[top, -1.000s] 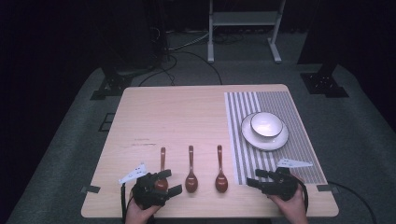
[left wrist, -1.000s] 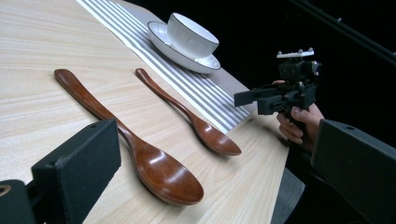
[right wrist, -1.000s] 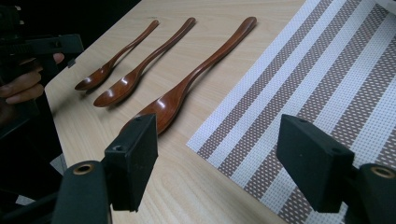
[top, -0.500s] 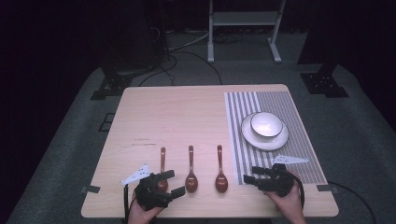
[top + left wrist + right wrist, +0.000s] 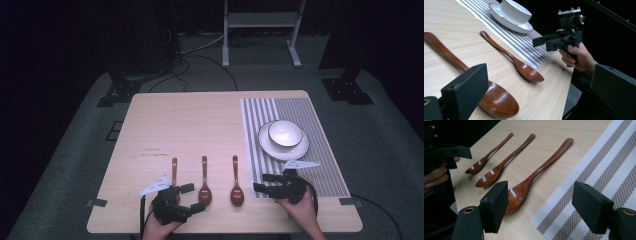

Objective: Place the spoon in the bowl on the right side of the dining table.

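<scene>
Spoons, three in number, lie in a row on the table (image 5: 200, 125) near its front edge, bowls toward the person, handles pointing away. Left spoon (image 5: 174, 169): its bowl is hidden under the left gripper (image 5: 192, 198) in the high view. Middle spoon (image 5: 204, 182) and right spoon (image 5: 236, 183) lie fully exposed, apart from each other and from the mat.

Left gripper: jaws wide apart, holding nothing. In its own view the left gripper (image 5: 544, 97) has the near jaw over the middle spoon (image 5: 474, 85), with the right spoon (image 5: 516, 63) farther off.

Right gripper (image 5: 262, 183): held in a hand (image 5: 300, 210) at the front corner of the striped mat (image 5: 285, 107), jaws pointing toward the right spoon. In its own view the right gripper (image 5: 541, 207) is wide open and empty; the right spoon (image 5: 531, 178) lies just beyond the near jaw, its bowl partly behind it, not touched.

Bowl (image 5: 285, 133) sits on a plate (image 5: 300, 151) on the mat, well apart from the spoons.
</scene>
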A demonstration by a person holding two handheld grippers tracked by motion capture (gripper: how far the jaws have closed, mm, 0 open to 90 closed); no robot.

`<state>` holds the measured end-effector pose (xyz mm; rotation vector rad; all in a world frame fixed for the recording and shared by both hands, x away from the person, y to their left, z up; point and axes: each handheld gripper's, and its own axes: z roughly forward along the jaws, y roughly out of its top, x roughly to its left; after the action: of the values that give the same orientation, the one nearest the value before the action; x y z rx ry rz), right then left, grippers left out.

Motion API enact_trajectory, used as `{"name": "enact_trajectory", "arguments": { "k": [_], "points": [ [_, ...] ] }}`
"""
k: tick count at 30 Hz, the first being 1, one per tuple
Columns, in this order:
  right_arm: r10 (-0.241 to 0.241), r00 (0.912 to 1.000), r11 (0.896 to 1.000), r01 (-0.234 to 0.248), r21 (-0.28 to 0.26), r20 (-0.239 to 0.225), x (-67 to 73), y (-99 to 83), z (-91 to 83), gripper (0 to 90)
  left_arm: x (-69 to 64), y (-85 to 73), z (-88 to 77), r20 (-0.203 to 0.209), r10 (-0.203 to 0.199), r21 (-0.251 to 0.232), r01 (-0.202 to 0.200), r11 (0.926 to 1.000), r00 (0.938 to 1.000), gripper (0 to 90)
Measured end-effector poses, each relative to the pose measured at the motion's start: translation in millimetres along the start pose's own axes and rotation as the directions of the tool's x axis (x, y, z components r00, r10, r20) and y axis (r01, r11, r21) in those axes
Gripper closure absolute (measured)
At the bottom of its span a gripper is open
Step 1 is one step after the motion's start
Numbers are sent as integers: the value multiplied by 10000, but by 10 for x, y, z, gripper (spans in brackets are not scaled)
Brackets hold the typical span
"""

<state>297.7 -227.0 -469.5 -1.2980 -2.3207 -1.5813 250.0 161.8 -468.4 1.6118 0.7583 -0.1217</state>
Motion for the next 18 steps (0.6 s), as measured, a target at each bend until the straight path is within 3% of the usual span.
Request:
{"name": "enact_trajectory", "arguments": {
  "k": [9, 18],
  "points": [
    [-186, 9998, 9998, 186, 62, -60, 47, 108, 69, 282, -59, -23, 138, 451, 26, 441, -46, 9990, 9990, 2],
    [-318, 9993, 9994, 320, 106, -186, 65, 167, 121, 282, -49, -69, 262, 541, -101, 996, 47, 9950, 9985, 3]
  ]
}}
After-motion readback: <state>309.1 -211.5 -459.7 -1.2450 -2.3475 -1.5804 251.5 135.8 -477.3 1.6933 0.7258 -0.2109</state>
